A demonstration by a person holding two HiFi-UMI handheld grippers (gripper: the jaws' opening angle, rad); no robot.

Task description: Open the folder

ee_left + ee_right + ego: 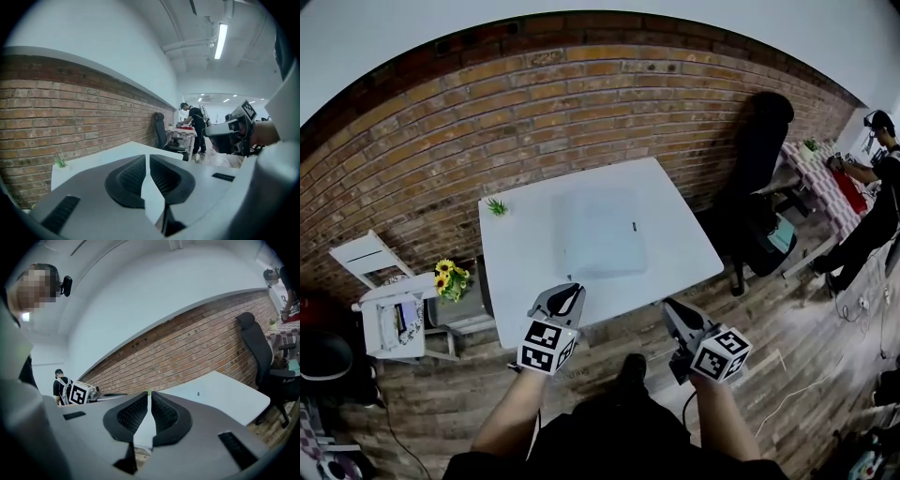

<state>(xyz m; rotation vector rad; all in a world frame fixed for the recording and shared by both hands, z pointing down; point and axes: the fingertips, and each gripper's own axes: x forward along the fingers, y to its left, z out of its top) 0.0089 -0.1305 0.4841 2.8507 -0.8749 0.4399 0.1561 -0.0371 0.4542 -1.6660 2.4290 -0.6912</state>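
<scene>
Lying closed at the middle of the table (680, 220), the folder (600, 232) is untouched; the whole opening remains to do. Left gripper (566, 293) and right gripper (671, 308) hover by the near edge, jaws pressed together, holding nothing.

The table (675, 234) is smooth, matt white. The folder (600, 230) looks like pale, frosted plastic. The wall (487, 122) is rough red brick. The floor (787, 328) is matt wood planking.
</scene>
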